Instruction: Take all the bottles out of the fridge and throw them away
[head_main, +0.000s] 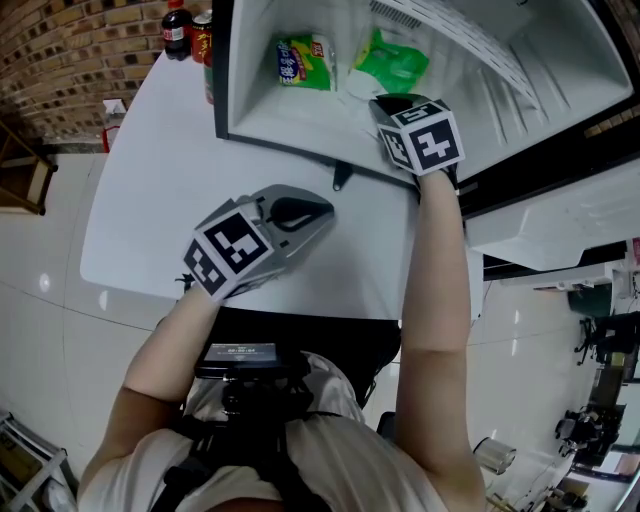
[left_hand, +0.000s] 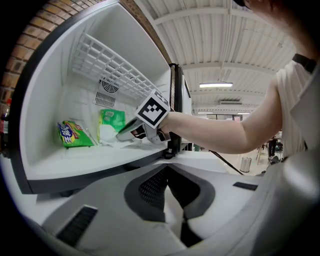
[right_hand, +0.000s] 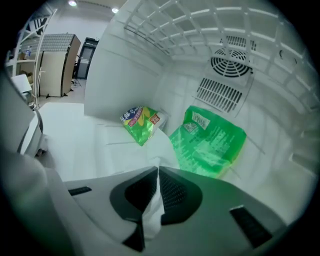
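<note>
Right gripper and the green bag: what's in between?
A thin white scrap, pinched in the shut right gripper. Past its tips there is only white fridge floor before the green bag. The right gripper view shows it.

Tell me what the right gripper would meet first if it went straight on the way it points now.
Probably the fridge floor, in the gap between the snack pack and the green bag. The right gripper, shut on a white sheet, points downward; depth is unclear.
</note>
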